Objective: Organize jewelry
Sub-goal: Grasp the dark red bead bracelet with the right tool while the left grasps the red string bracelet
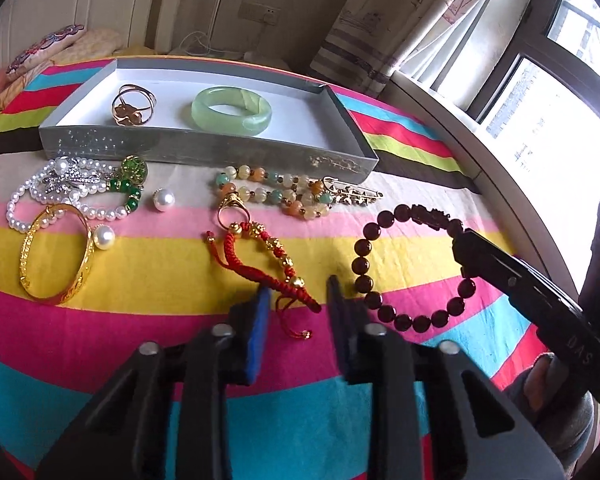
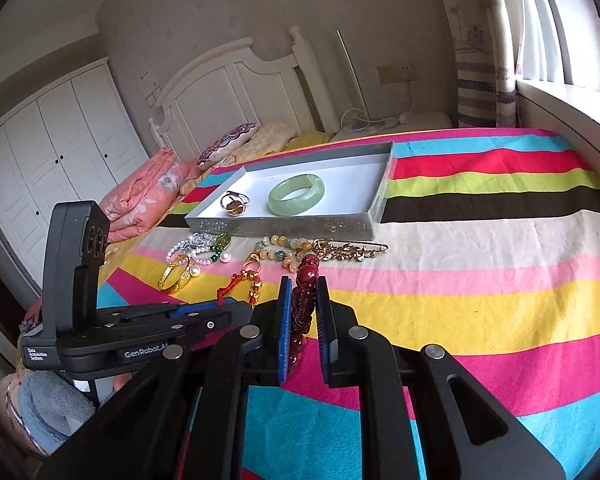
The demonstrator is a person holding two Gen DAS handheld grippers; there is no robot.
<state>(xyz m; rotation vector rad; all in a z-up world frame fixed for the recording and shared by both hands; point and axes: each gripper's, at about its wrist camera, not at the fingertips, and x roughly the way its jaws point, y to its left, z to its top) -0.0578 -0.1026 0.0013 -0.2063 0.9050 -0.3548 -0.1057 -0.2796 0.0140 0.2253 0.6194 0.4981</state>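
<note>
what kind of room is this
Most likely a bedroom: the jewelry lies on a bed with a striped sheet, backed by a white headboard, with pillows and a white wardrobe nearby.

Bright stripes, mixed jewelry colours

The bedspread [image 1: 148,264] runs in pink, yellow, cyan, red, lime, black and cream stripes. The tray [image 1: 204,148] is silver outside, white inside, holding a pale green bangle [image 1: 231,110]. The bead bracelet [image 1: 410,268] is dark red; the cord bracelet [image 1: 266,258] red with gold beads.

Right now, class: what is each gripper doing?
Left gripper: open, holding nothing, above the red cord bracelet.
Right gripper: shut on the dark bead bracelet.
</note>
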